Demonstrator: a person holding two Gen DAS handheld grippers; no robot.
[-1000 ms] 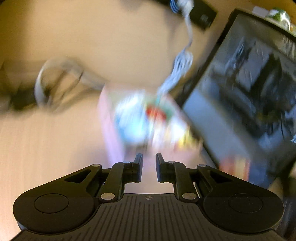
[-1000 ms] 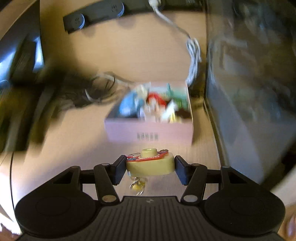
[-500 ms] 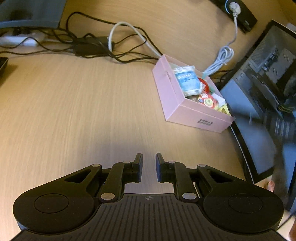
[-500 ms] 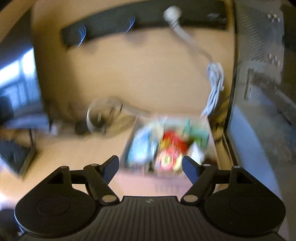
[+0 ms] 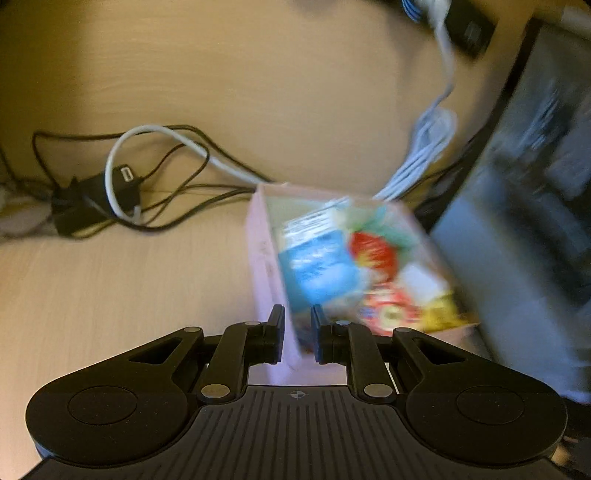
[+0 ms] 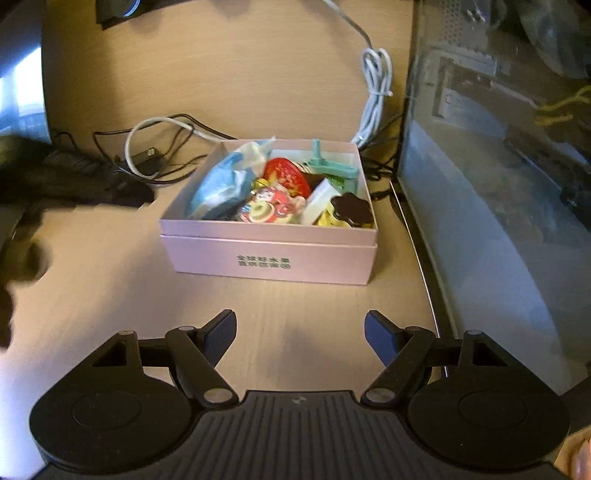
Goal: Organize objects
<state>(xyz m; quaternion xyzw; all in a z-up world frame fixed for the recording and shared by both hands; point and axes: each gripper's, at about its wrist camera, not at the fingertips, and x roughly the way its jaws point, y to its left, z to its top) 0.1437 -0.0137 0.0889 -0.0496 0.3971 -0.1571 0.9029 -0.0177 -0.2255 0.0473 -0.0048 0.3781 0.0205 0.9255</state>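
Observation:
A pink box (image 6: 269, 258) sits on the wooden desk, filled with small items: a blue packet (image 6: 221, 184), a red disc (image 6: 288, 177), a teal clip (image 6: 328, 166) and a round colourful toy (image 6: 266, 208). My right gripper (image 6: 300, 332) is open and empty, a short way in front of the box. In the blurred left wrist view, my left gripper (image 5: 297, 334) hangs over the box's left wall (image 5: 264, 258) with its jaws a narrow gap apart, one finger on each side of the wall. I cannot tell whether they pinch it.
A tangle of black and white cables (image 6: 155, 147) lies left of the box. A coiled white cable (image 6: 375, 96) lies behind it. A glass-sided computer case (image 6: 498, 177) stands close on the right. A black power strip (image 5: 469, 26) lies at the far edge.
The right gripper has let go of the yellow toy and pulled back from the box, jaws wide. The left gripper has swung in from the open desk to the box's left wall.

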